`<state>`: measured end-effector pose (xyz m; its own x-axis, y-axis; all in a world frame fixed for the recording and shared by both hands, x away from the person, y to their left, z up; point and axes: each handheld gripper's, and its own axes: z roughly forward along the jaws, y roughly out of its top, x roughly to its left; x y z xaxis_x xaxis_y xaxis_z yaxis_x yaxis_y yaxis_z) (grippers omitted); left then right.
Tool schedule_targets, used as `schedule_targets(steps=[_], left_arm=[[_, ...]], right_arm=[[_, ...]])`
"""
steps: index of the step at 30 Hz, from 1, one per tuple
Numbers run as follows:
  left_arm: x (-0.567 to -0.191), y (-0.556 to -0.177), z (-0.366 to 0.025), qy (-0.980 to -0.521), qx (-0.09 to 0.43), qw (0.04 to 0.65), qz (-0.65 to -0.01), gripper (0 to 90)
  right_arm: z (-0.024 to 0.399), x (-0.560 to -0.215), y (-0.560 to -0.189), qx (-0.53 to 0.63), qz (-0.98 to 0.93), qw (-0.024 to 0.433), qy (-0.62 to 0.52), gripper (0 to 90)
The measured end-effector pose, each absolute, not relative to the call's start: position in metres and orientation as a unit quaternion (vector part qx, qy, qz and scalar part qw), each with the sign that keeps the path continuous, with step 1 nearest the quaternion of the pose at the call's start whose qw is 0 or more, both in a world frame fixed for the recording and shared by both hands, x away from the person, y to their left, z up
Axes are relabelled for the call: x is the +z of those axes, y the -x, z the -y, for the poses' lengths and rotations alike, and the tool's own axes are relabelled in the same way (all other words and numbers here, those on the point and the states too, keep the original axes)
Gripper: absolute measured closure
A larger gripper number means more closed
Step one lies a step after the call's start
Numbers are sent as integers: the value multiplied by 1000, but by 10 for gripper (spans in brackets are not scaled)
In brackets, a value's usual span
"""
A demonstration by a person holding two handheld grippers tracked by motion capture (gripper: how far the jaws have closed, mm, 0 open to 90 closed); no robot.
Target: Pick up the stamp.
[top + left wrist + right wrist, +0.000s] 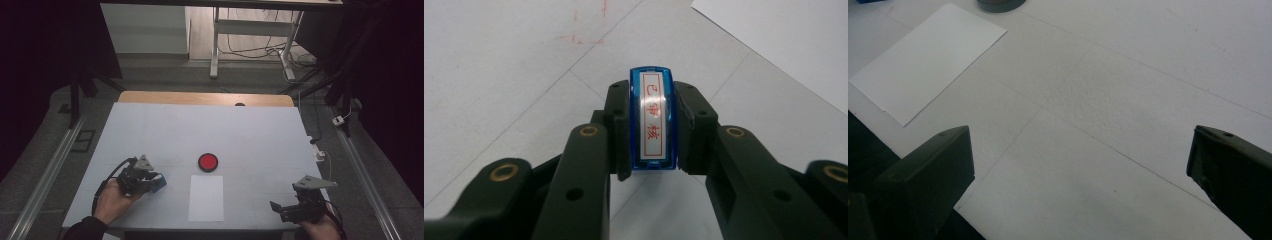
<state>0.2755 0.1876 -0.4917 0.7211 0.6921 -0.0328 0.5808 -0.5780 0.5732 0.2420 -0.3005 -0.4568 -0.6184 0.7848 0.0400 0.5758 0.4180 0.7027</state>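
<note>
- Low on the left of the high view, my left gripper (159, 182) is clamped on a small blue stamp (158, 183), which sits at the gripper's tip just above the white table (150, 130).
- Between the black jaws in the left gripper view, the stamp (651, 120) stands upright, its white label with red characters facing the camera, and both pads press its blue sides.
- Right of the stamp in the high view lies a white sheet of paper (206, 198), near but apart from it; a round red ink pad (207, 162) sits just above the sheet.
- At the lower right of the high view I hold the right gripper (276, 209) near the table's front edge, well apart from the stamp.
- Its jaws stand wide apart in the right gripper view, with bare table between them and the paper (923, 60) at upper left.
- Beyond the table's far wooden edge (205, 98) I see grey floor, a white desk frame (250, 30) and loose cables (260, 50); the sides of the room are dark.
</note>
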Motion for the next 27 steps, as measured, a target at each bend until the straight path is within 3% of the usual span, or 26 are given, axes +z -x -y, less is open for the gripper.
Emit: schedule_targets(steps=[27], left_arm=[[-458,-272,-170,-879,86,346,-317,706]], right_arm=[[299,-457,-242,348,-831,150,-407,0]])
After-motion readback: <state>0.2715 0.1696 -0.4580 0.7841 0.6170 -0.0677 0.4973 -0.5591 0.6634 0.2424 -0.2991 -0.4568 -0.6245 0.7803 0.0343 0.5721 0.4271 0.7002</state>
